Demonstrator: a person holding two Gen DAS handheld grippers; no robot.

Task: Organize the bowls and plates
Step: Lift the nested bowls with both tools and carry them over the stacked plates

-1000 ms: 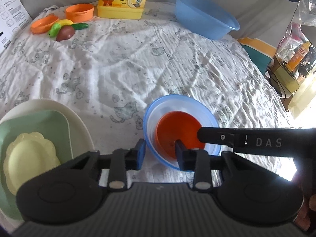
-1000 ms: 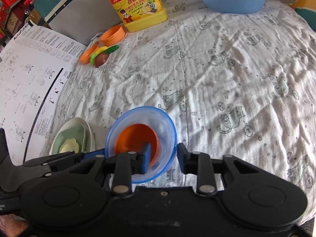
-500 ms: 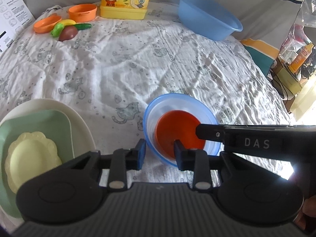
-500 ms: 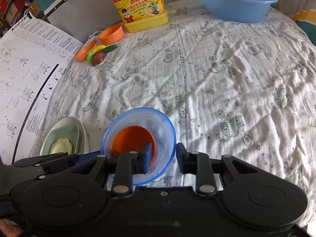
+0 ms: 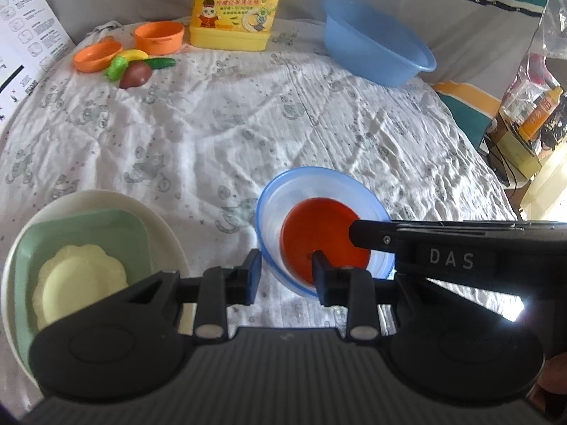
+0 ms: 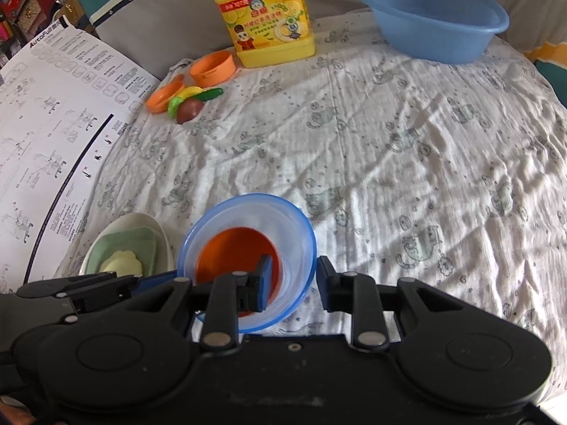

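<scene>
A translucent blue bowl (image 5: 273, 212) with an orange bowl (image 5: 319, 233) nested inside sits between both grippers over the cat-print cloth. My left gripper (image 5: 287, 276) is shut on the bowl's left rim, one finger outside and one inside. My right gripper (image 6: 294, 281) is shut on the blue bowl (image 6: 301, 233) at its right rim in the same way, and its black body (image 5: 443, 248) reaches in from the right. To the left lies a cream plate (image 5: 117, 202) carrying a green square plate (image 5: 88, 233) and a pale yellow scalloped plate (image 5: 78, 279).
At the back stand a yellow detergent jug (image 5: 235, 7) and a big blue basin (image 5: 375, 49). Two small orange dishes (image 5: 159, 35) and toy fruit (image 5: 133, 71) lie at the back left. A printed sheet (image 6: 53, 124) hangs at the left edge. The cloth drops off on the right.
Both grippers keep their hold on the blue bowl. The right wrist view has tilted slightly and the background has shifted a little; the bowl stays in the same place between the fingers.
</scene>
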